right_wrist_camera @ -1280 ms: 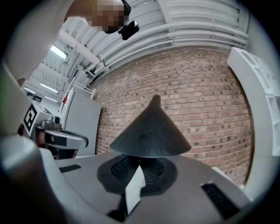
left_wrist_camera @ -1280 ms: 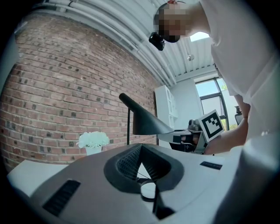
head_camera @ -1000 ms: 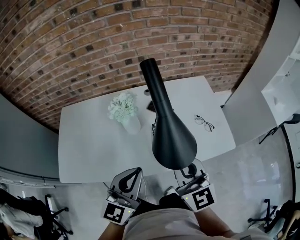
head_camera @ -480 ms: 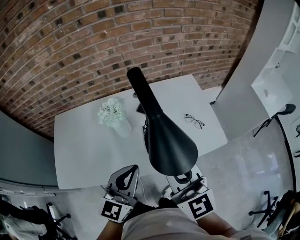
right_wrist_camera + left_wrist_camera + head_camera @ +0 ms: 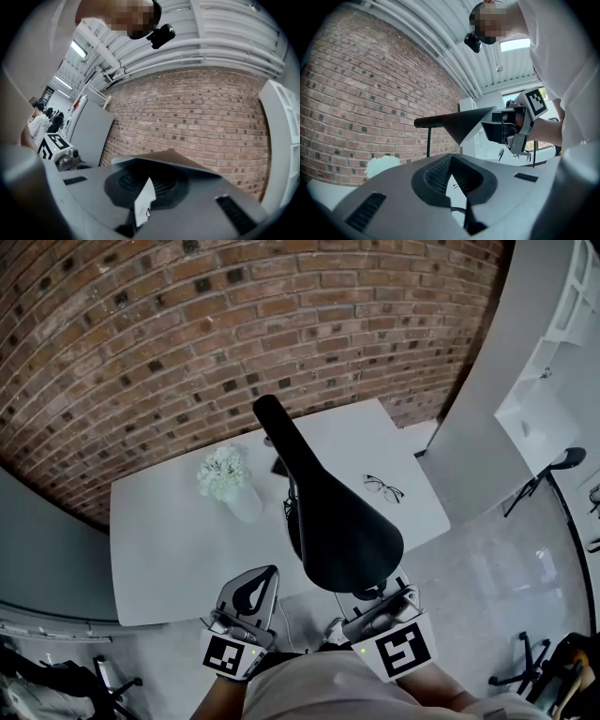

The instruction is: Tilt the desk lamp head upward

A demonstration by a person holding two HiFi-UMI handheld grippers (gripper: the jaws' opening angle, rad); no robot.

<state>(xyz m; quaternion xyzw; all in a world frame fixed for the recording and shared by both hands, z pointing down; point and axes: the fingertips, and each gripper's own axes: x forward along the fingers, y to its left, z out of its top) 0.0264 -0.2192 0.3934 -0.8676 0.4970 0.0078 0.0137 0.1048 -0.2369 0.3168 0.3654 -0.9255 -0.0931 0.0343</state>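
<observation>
The black cone-shaped desk lamp head (image 5: 333, 521) reaches from the table toward me, its wide end nearest. My right gripper (image 5: 377, 594) sits under that wide rim, its tips partly hidden by it. From the right gripper view the lamp head (image 5: 166, 157) lies right beyond the right gripper (image 5: 149, 176), whose jaws stand together with nothing clamped. My left gripper (image 5: 258, 579) hangs apart, left of the lamp, jaws shut and empty. In the left gripper view the lamp head (image 5: 457, 123) is level, with the right gripper (image 5: 506, 126) at its wide end, beyond the left gripper (image 5: 452, 161).
A white table (image 5: 169, 540) stands against a brick wall (image 5: 187, 334). On it are a white vase of pale flowers (image 5: 227, 482) and a pair of glasses (image 5: 382, 488). Chairs (image 5: 562, 465) stand on the floor to the right. A person (image 5: 40, 124) stands far off.
The lamp head's wide end has risen toward my head and looks larger. My right gripper stayed under its rim, and the left gripper barely moved.
</observation>
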